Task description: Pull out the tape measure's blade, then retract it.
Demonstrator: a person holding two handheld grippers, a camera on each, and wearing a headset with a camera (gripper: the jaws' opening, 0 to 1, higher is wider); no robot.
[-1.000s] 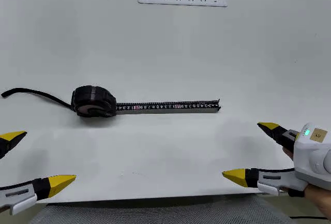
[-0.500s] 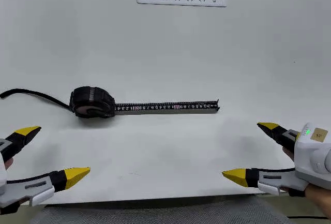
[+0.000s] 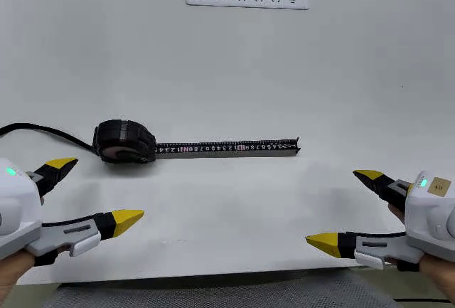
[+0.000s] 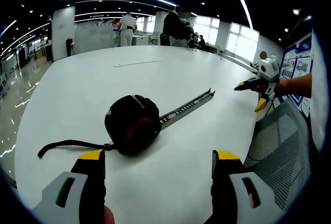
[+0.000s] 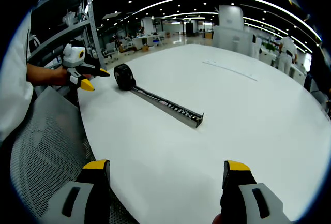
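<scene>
On the white table (image 3: 234, 59), the round black tape measure case (image 3: 126, 141) lies with its dark blade (image 3: 227, 147) out. The yellow-tipped left gripper (image 3: 102, 189) near the case and the right gripper (image 3: 340, 207) far from it are open, empty. Unheld, the case could jump if the blade snaps back.

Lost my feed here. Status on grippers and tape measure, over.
Left gripper open, right gripper open, both empty. Tape measure flat, blade out, untouched. Bare table between.
</scene>
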